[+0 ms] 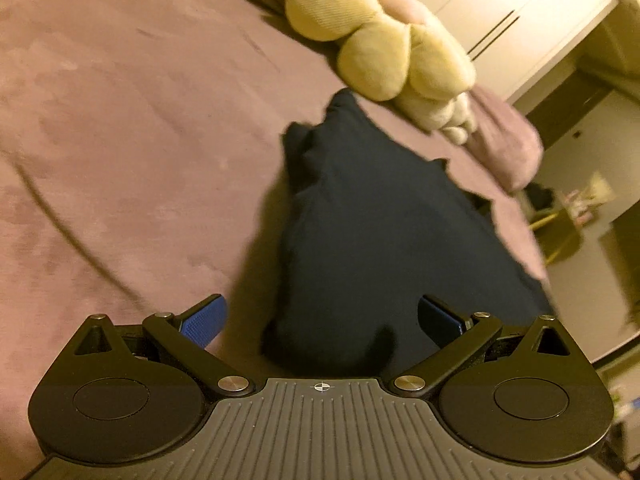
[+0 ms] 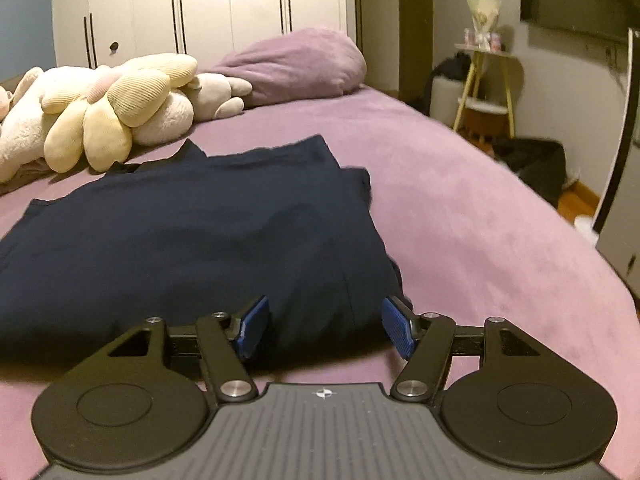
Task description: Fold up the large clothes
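A dark navy garment (image 2: 192,240) lies folded in layers on the purple bed; it also shows in the left wrist view (image 1: 384,236). My left gripper (image 1: 322,322) is open, its blue pads wide apart over the garment's near edge, holding nothing. My right gripper (image 2: 324,328) is open, its pads on either side of the garment's near right corner, low over the bedspread. No cloth is pinched between either pair of pads.
The purple bedspread (image 2: 480,220) covers the bed. Cream plush toys (image 2: 104,112) lie beyond the garment, next to a purple pillow (image 2: 300,64). A white wardrobe (image 2: 200,8) stands behind. A small yellow-legged side table (image 2: 486,92) stands off the bed's right side.
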`<action>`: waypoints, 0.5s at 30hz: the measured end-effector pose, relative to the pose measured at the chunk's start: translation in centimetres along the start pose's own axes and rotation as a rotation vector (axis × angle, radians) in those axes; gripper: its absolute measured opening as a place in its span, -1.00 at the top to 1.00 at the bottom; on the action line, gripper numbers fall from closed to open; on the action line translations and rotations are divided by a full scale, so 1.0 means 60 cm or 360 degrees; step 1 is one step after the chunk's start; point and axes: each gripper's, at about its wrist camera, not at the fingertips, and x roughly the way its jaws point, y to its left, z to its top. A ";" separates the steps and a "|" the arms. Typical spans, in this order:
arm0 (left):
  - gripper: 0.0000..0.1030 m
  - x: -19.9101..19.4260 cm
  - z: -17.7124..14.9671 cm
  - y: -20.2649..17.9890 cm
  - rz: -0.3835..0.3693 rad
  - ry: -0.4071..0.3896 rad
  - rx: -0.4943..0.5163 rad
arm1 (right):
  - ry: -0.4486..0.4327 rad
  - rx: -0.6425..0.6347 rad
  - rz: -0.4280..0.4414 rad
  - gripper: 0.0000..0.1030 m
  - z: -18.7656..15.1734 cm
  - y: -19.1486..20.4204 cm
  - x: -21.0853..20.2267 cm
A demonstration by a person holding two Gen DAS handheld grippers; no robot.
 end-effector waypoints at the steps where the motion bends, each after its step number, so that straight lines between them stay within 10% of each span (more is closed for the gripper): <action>1: -1.00 0.006 0.001 0.001 -0.0032 0.0024 -0.0029 | -0.0008 0.0024 0.0007 -0.22 0.002 -0.002 -0.009; 15: -0.65 0.107 0.047 0.030 -0.0247 0.0249 -0.0365 | -0.0102 0.0096 0.0368 0.04 0.039 0.091 -0.022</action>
